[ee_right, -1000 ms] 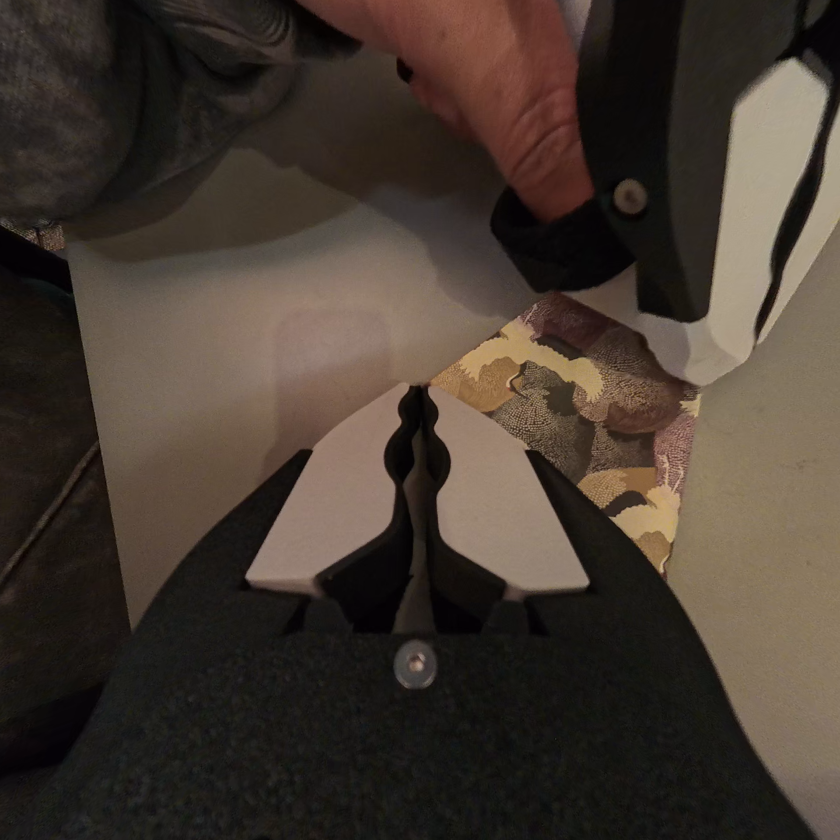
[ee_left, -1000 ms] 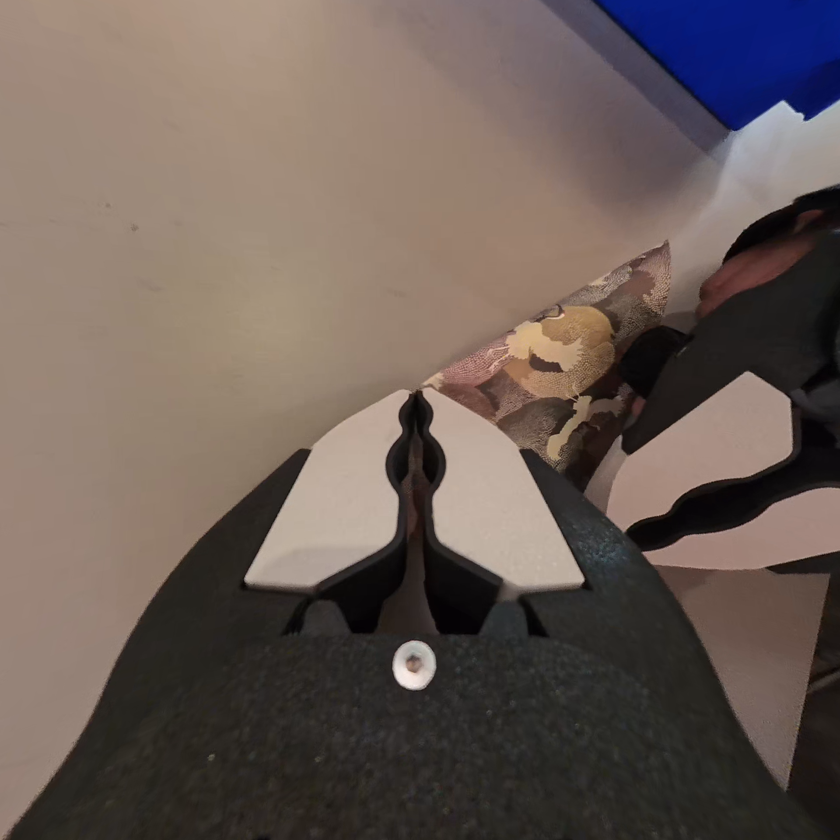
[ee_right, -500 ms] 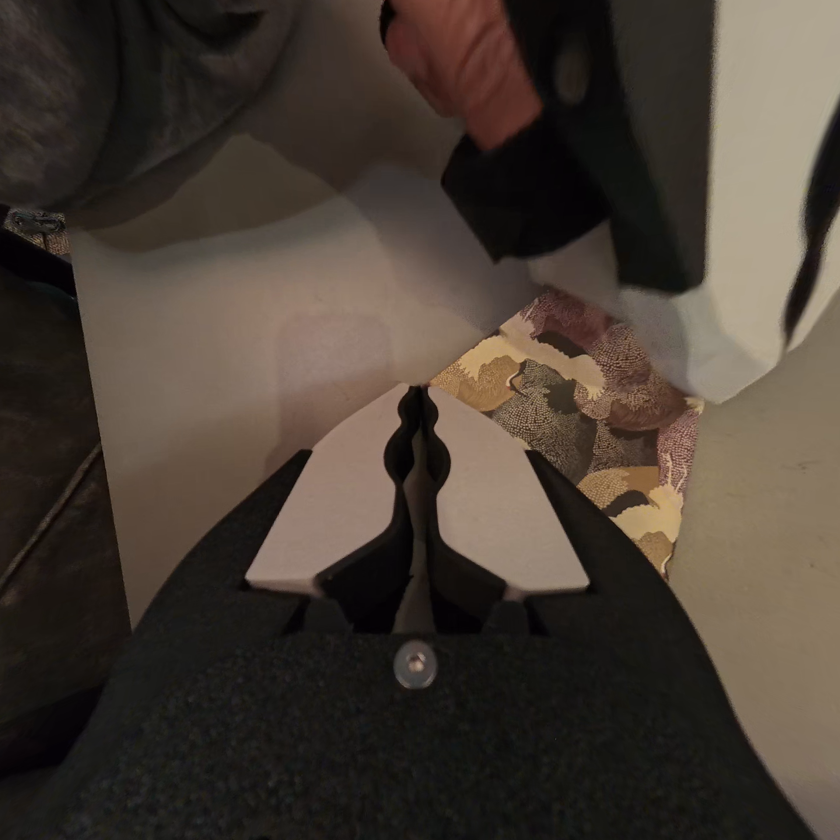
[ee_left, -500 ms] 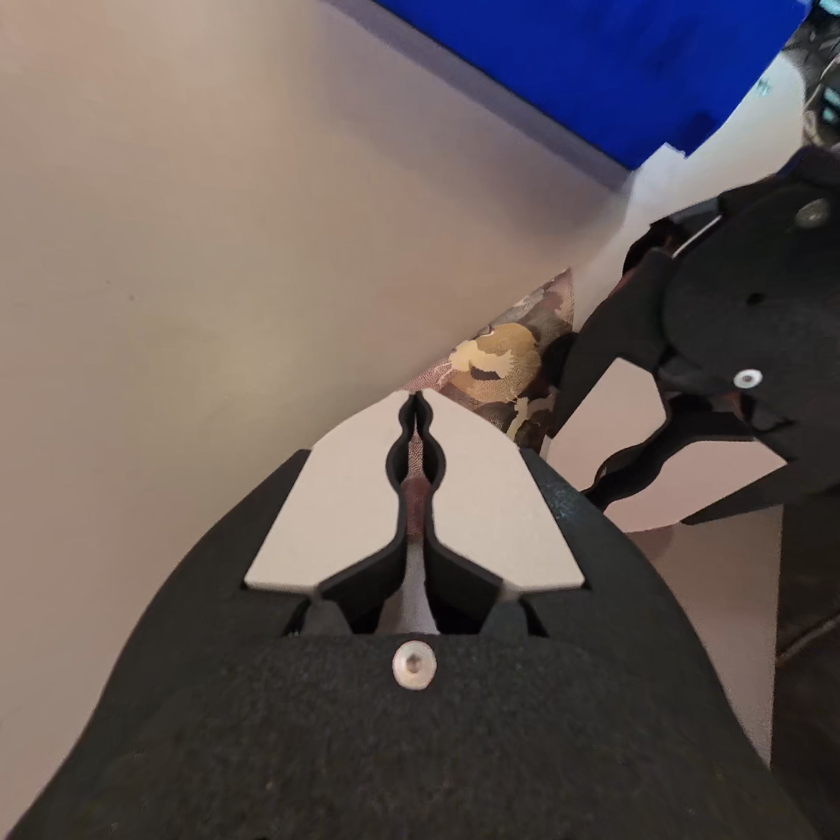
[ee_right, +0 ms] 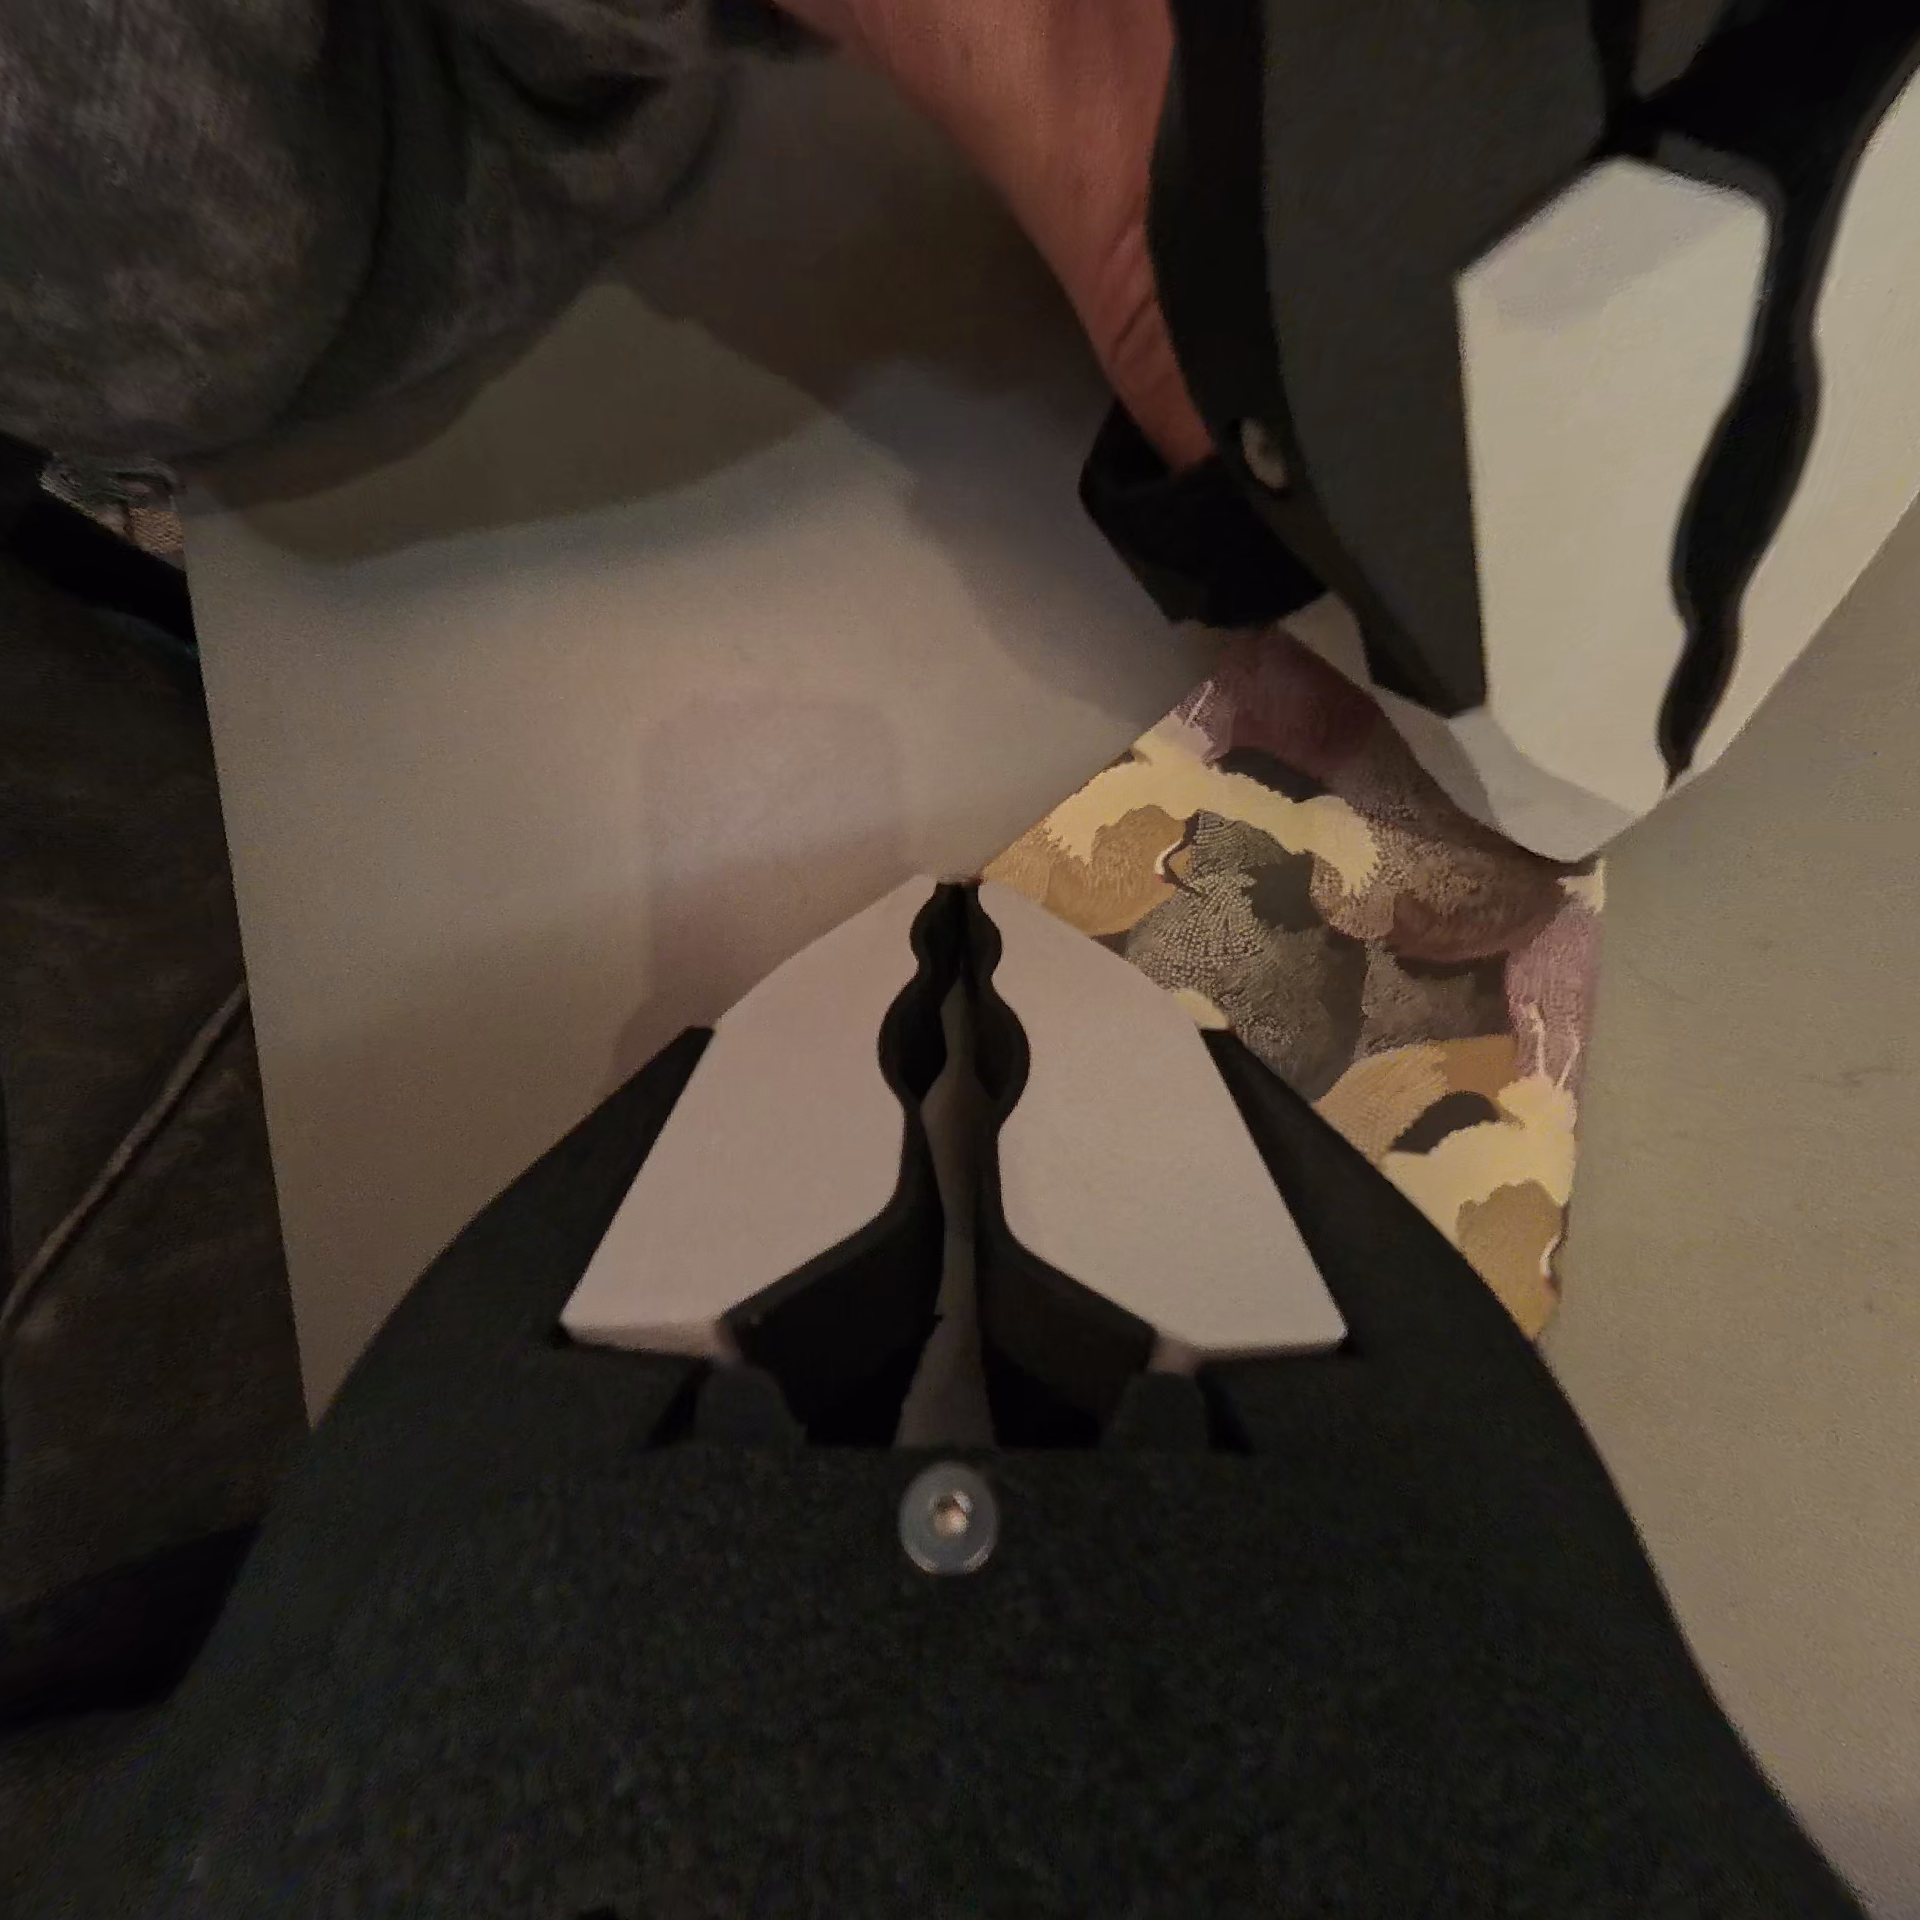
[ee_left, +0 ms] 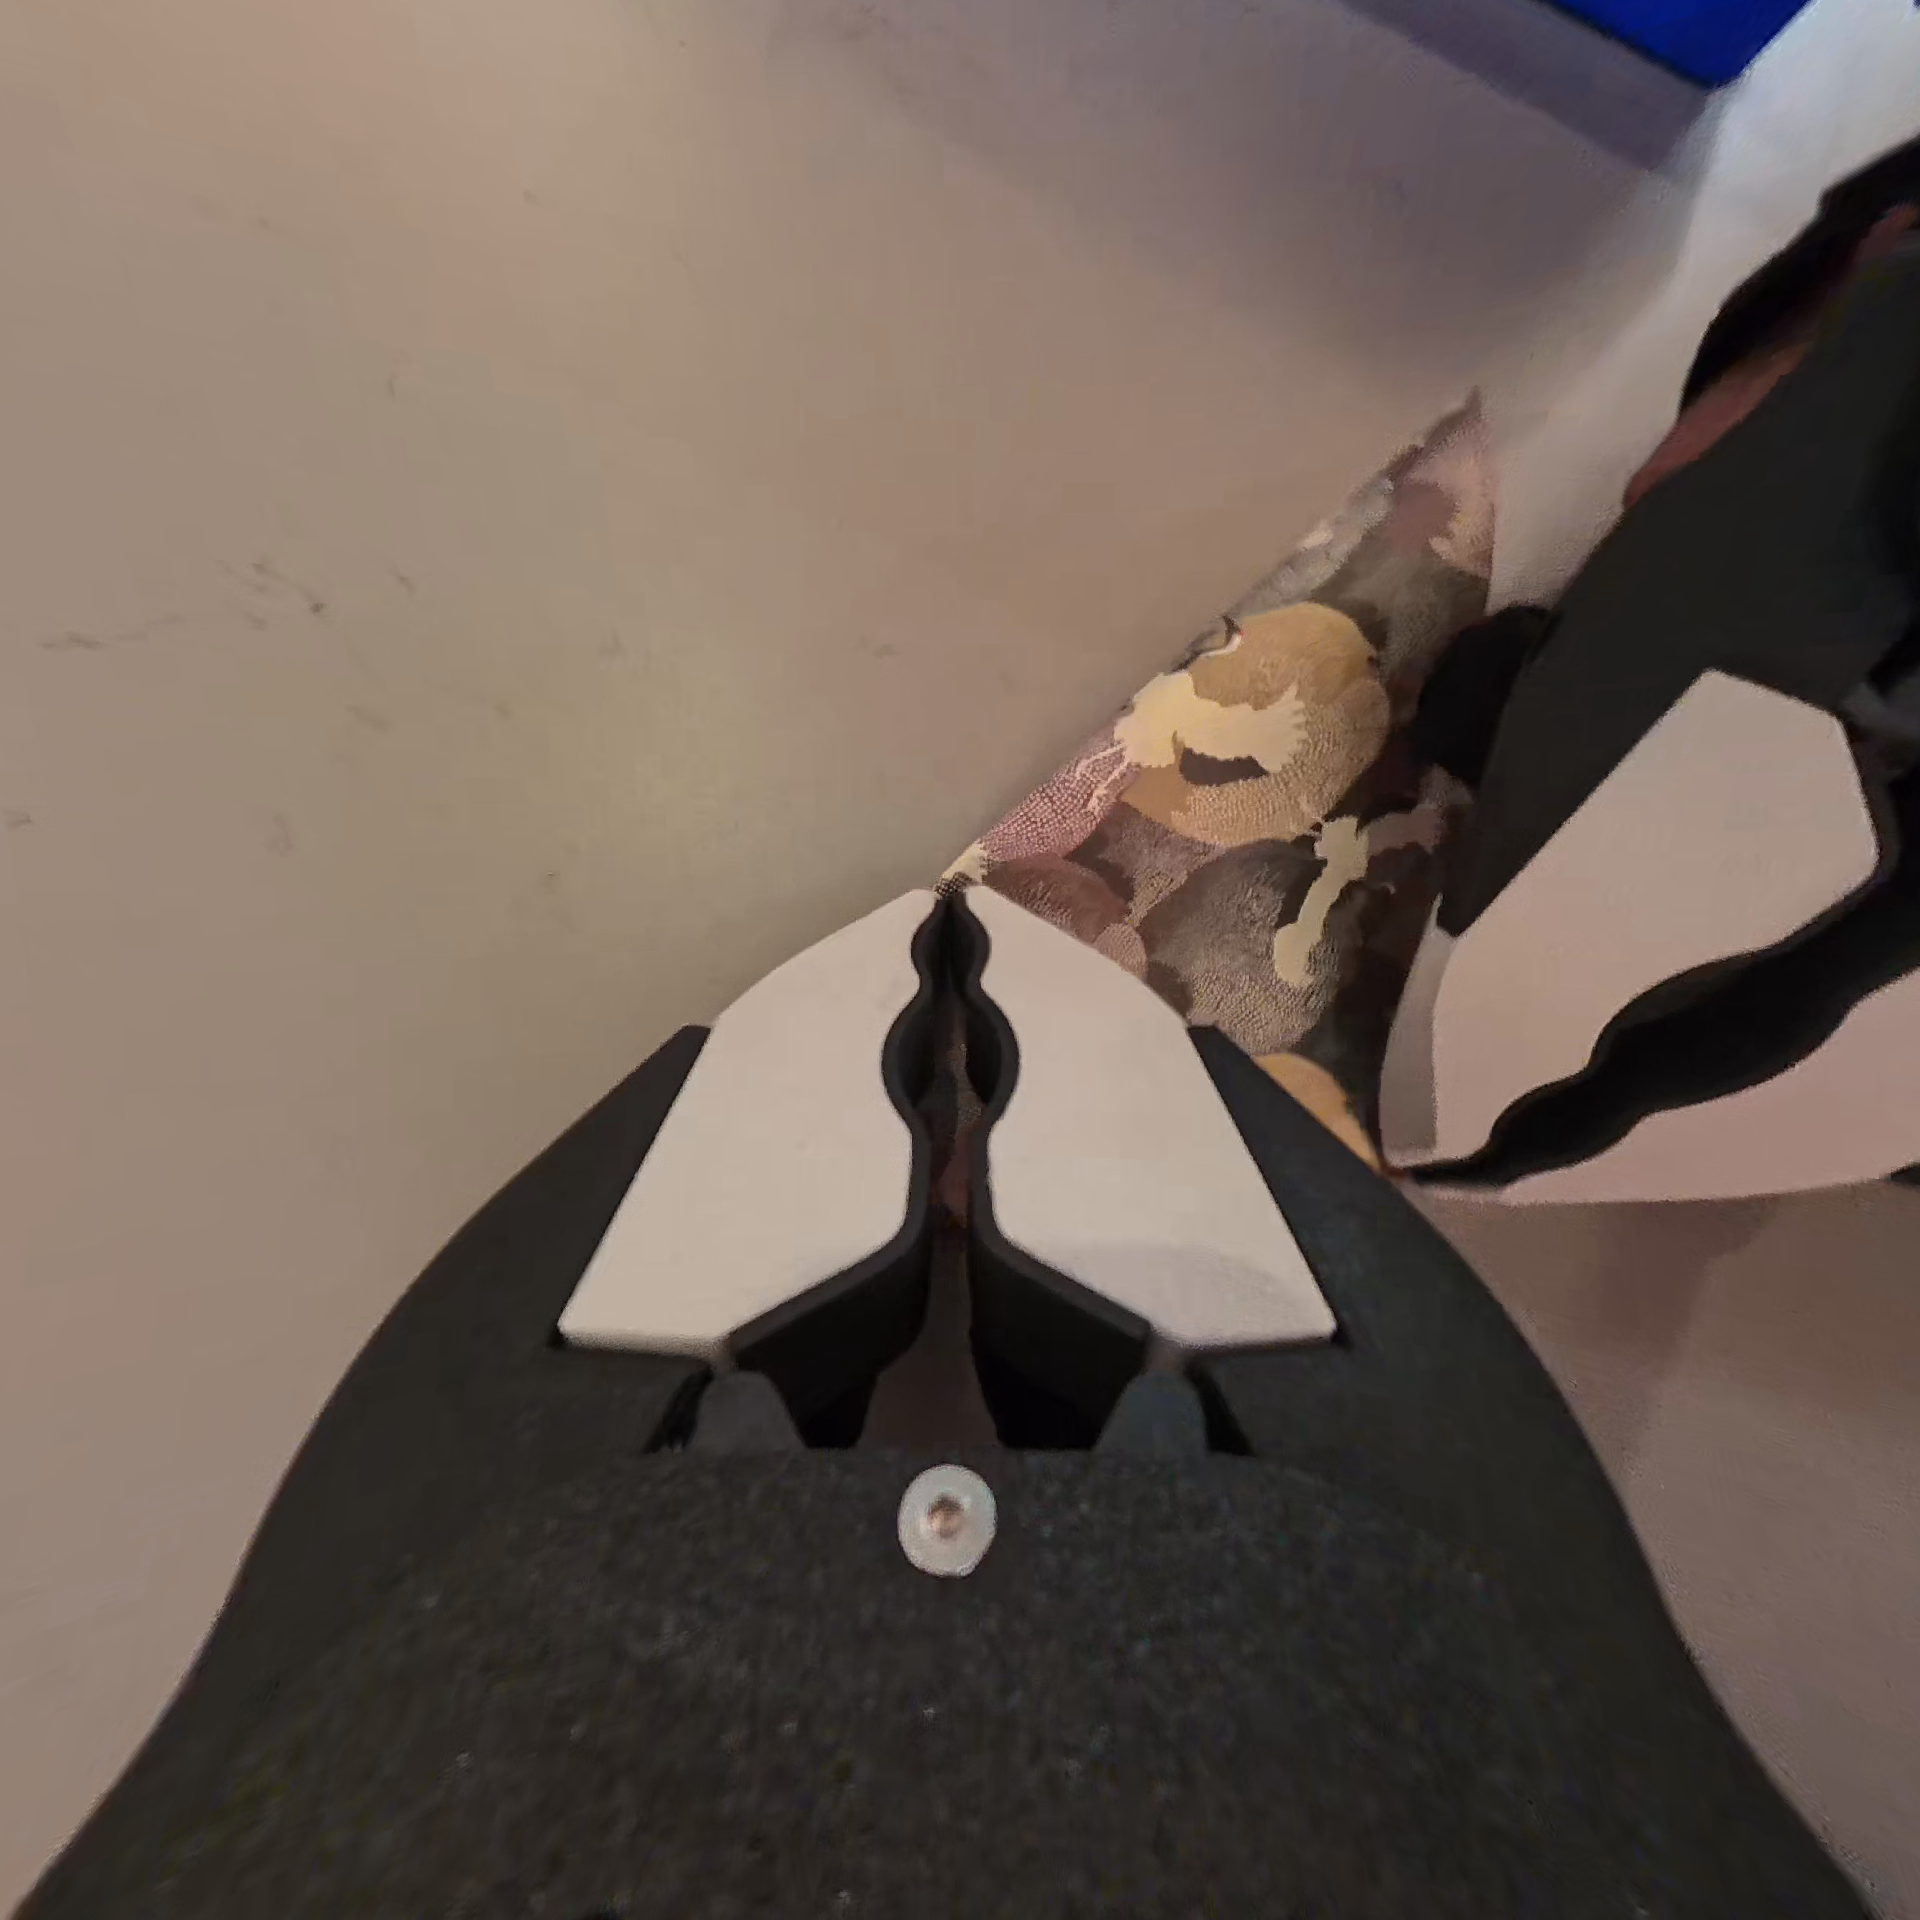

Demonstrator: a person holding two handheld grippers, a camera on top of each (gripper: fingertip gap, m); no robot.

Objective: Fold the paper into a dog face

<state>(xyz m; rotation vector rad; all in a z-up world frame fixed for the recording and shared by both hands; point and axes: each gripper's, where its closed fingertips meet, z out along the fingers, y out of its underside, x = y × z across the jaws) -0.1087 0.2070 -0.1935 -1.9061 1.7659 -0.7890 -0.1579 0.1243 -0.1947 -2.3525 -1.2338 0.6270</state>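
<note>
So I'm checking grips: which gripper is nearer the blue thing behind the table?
Left gripper, pinching the paper nearer the blue thing; right gripper pinches the opposite corner.

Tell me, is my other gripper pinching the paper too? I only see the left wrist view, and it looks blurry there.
Observer: Yes. In the right wrist view the right gripper has its jaws closed, with a thin pale edge of the paper between them.
Operator: What is holding my left one up?
Observer: A bare hand grips the back of the left gripper.
Operator: Anything else there?
Observer: A grey sleeve fills the top left corner.
</note>
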